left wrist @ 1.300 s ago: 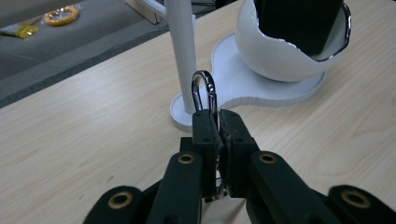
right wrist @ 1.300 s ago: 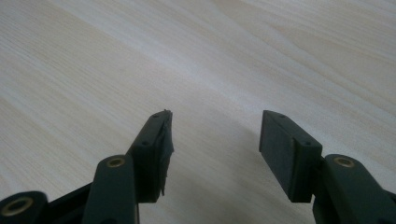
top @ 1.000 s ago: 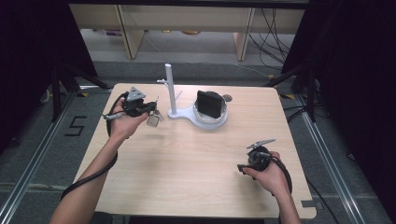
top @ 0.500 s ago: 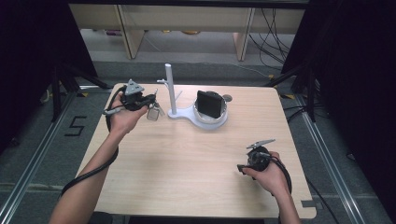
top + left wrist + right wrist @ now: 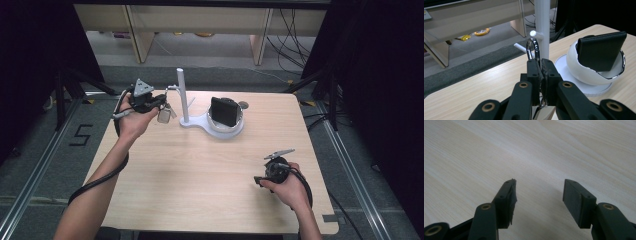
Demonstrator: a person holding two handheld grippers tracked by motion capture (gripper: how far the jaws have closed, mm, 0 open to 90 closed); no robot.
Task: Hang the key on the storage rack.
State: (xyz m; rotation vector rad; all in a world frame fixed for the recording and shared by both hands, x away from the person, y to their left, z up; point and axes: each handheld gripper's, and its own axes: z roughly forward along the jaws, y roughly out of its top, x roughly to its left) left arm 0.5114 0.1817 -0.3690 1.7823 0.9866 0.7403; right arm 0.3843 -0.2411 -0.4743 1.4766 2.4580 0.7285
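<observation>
Left tongs (image 5: 540,62) moved keyring (image 5: 533,48) nearer stand's peg (image 5: 536,34).

**Pale wooden table with one white stand**

The table (image 5: 200,175) is a light wood-grain top with rounded corners, set on a grey floor (image 5: 45,150) marked with a "5". A white stand (image 5: 200,121) rests directly on it near the far edge — a flat base carrying an upright post (image 5: 182,95) and a round white bowl (image 5: 227,127). A small round object (image 5: 243,105) lies on the tabletop just behind the bowl — too small to identify. The near half of the top shows bare wood.
</observation>
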